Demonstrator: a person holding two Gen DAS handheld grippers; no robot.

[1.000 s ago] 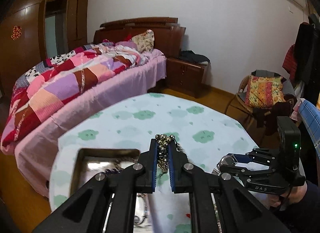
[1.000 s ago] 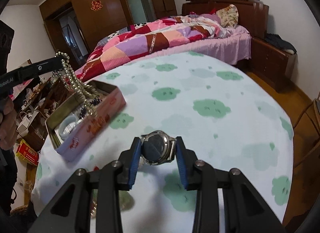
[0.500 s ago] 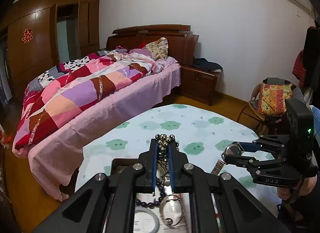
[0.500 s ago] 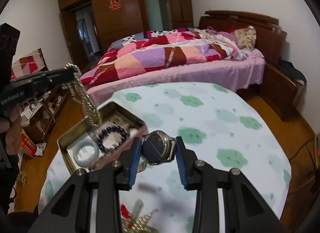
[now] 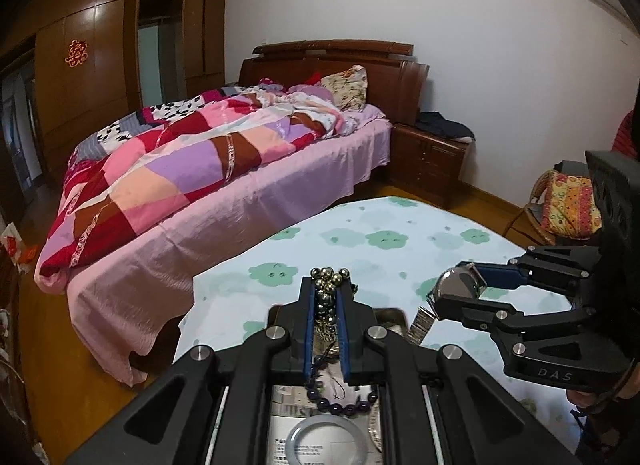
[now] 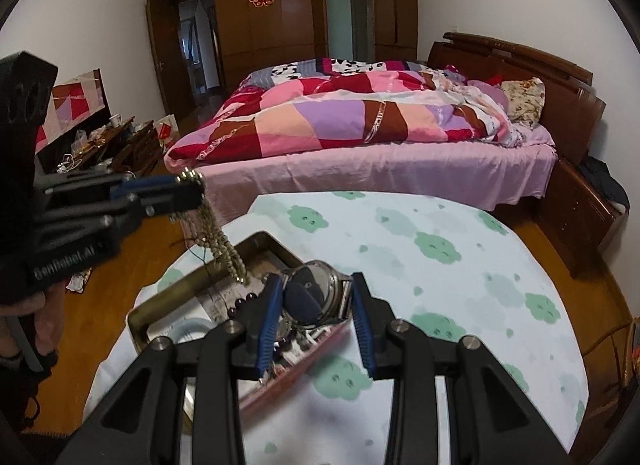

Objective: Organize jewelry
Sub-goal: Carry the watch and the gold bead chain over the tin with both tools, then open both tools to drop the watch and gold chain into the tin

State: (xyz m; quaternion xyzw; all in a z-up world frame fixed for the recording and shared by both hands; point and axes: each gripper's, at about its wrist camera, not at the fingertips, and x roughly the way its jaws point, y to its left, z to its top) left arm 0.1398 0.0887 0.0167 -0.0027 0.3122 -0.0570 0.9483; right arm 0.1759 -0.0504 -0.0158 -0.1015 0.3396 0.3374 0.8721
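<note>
My left gripper (image 5: 325, 285) is shut on a string of metallic beads (image 5: 327, 295), which dangles in loops (image 6: 216, 237) from the left gripper (image 6: 192, 189) over an open metal tin (image 6: 160, 301). Inside the tin (image 5: 394, 315) lie a dark purple bead bracelet (image 5: 344, 407) and a pale bangle (image 5: 326, 437). My right gripper (image 6: 314, 293) is shut on a silver watch with a dark face (image 6: 316, 291), hanging above the tin's near edge. In the left wrist view the right gripper (image 5: 460, 289) holds the watch (image 5: 458, 285) just right of the tin, its metal strap (image 5: 420, 323) hanging down.
The tin sits at the left end of a table with a cloud-print cloth (image 6: 440, 265). Behind it stands a bed with a patchwork quilt (image 6: 360, 121), a nightstand (image 5: 428, 157), and a chair with a cushion (image 5: 568, 205) on the right. A cluttered low cabinet (image 6: 104, 145) lies left.
Both grippers have swung left over the table to the tin. The beads now hang over its inside, and the watch has moved from above the bare cloth to above the tin's edge.
</note>
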